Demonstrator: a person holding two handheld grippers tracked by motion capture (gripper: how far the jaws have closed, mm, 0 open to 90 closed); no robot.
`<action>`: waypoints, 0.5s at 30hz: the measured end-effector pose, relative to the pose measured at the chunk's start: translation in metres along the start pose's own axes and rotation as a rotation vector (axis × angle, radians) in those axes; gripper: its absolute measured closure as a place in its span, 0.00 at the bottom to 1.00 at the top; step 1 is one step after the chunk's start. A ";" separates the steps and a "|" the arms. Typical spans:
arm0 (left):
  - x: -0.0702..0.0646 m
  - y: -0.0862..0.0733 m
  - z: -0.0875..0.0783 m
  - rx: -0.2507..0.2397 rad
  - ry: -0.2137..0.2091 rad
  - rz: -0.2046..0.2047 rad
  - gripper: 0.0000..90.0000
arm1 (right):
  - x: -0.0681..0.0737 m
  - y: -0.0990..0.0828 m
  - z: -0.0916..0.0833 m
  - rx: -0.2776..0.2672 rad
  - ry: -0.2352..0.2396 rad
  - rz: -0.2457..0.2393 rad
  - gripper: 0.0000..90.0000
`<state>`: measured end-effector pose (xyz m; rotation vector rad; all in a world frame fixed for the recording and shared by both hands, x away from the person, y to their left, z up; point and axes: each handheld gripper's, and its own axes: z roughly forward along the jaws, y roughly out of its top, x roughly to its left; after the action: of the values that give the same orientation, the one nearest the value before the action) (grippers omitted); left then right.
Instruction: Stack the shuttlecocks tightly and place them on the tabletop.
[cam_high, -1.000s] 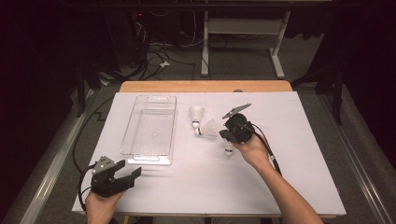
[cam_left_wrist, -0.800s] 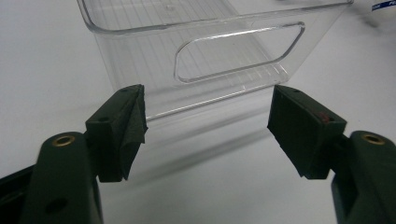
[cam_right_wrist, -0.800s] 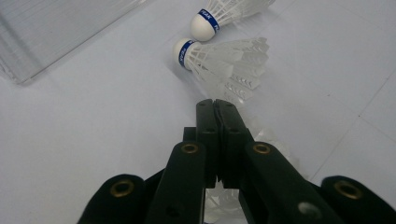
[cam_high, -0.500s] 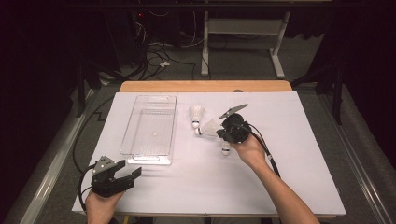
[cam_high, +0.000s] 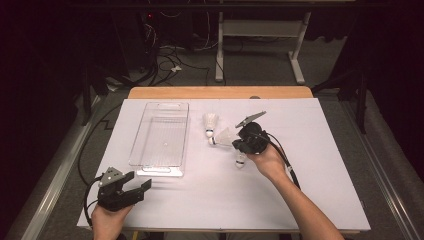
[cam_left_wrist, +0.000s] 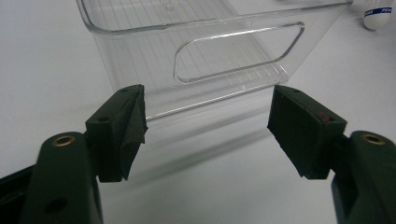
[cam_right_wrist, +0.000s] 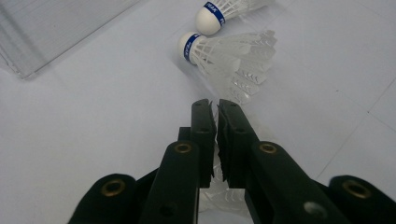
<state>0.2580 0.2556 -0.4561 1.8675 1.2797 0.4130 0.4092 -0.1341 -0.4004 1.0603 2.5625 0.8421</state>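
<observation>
Three white shuttlecocks lie on the white table right of a clear plastic tray (cam_high: 145, 130). One shuttlecock (cam_high: 210, 122) sits farthest back, and a second (cam_high: 223, 136) lies just ahead of my right gripper (cam_high: 236, 146). The third shuttlecock (cam_high: 240, 160) lies partly under that gripper. In the right gripper view the right gripper (cam_right_wrist: 215, 105) has just been opening to a narrow slit, and feathers (cam_right_wrist: 219, 189) show through it and below the jaws. My left gripper (cam_high: 139, 186) rests at the front left, open and holding nothing. It faces the tray's near end wall (cam_left_wrist: 140, 56).
A cork tip with a blue band (cam_left_wrist: 377, 14) shows at the far right of the left gripper view. A wooden strip (cam_high: 220, 92) runs along the table's back edge. Cables trail from both grippers off the front of the table.
</observation>
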 end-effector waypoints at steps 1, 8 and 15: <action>0.000 0.000 0.000 0.000 0.000 0.000 0.32 | 0.000 0.000 0.000 -0.001 0.000 0.000 0.95; 0.000 0.000 0.000 0.001 -0.001 0.000 0.32 | -0.004 -0.004 -0.008 0.014 0.001 -0.001 0.93; 0.000 0.000 0.000 0.002 0.000 0.002 0.32 | -0.008 -0.011 -0.018 0.031 0.006 0.004 0.92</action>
<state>0.2581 0.2551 -0.4561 1.8705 1.2794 0.4128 0.4017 -0.1536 -0.3924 1.0737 2.5870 0.8109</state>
